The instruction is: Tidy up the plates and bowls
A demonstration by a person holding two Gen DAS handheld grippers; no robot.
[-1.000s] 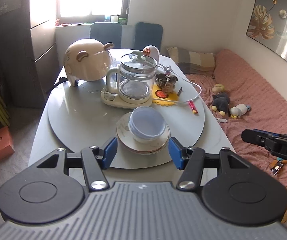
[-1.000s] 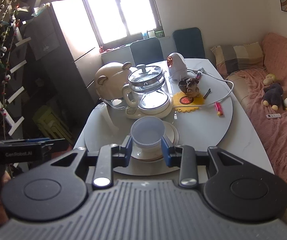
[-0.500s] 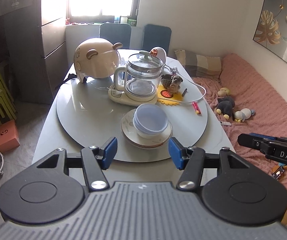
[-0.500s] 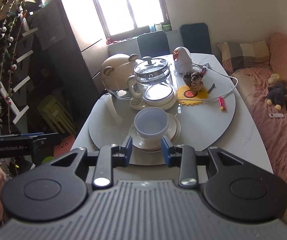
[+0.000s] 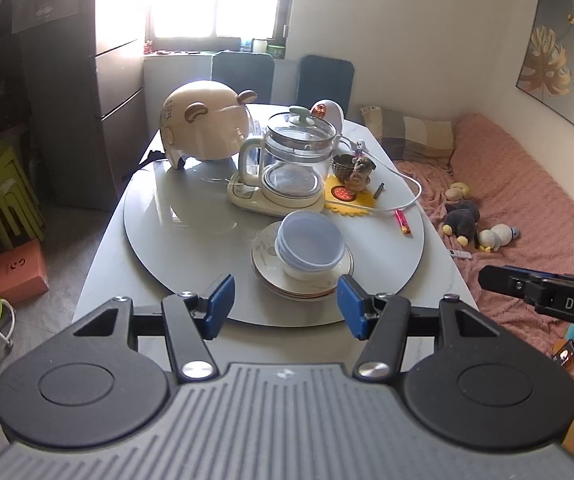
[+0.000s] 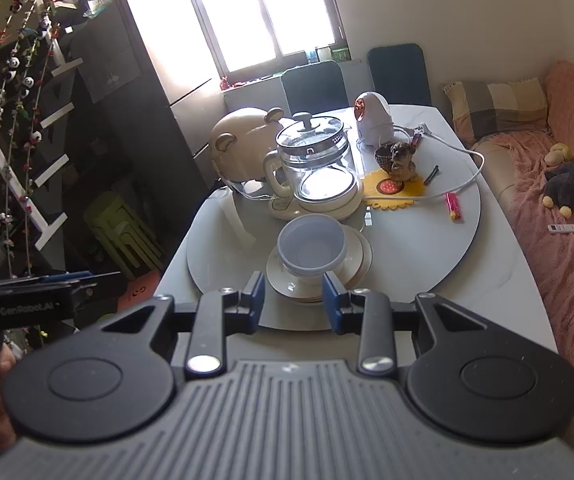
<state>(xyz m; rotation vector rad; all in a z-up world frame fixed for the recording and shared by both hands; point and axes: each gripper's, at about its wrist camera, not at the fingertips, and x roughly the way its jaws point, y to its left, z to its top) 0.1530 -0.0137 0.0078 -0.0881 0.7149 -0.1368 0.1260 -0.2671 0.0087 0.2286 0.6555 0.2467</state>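
Nested pale blue-white bowls (image 5: 310,249) (image 6: 311,249) sit on a stack of cream plates (image 5: 271,280) (image 6: 361,258) at the near side of the round grey turntable (image 5: 175,216) (image 6: 415,252). My left gripper (image 5: 285,308) hovers open in front of the stack, apart from it, with nothing between its blue pads. My right gripper (image 6: 293,300) also hangs short of the stack, jaws narrower but open and empty. Each gripper shows at the edge of the other's view, held by a hand.
Behind the stack stand a glass kettle (image 5: 291,168) on its base, a beige bear-eared helmet (image 5: 203,126), a small figurine (image 5: 357,170) on a yellow mat, a white cable and a red lighter (image 5: 403,221). A pink-covered sofa (image 5: 527,200) lies right, green stools (image 5: 3,188) left.
Both grippers have drawn back and slightly up from the stack, so bowls and plates look smaller and farther away. Neither jaw opening has changed.
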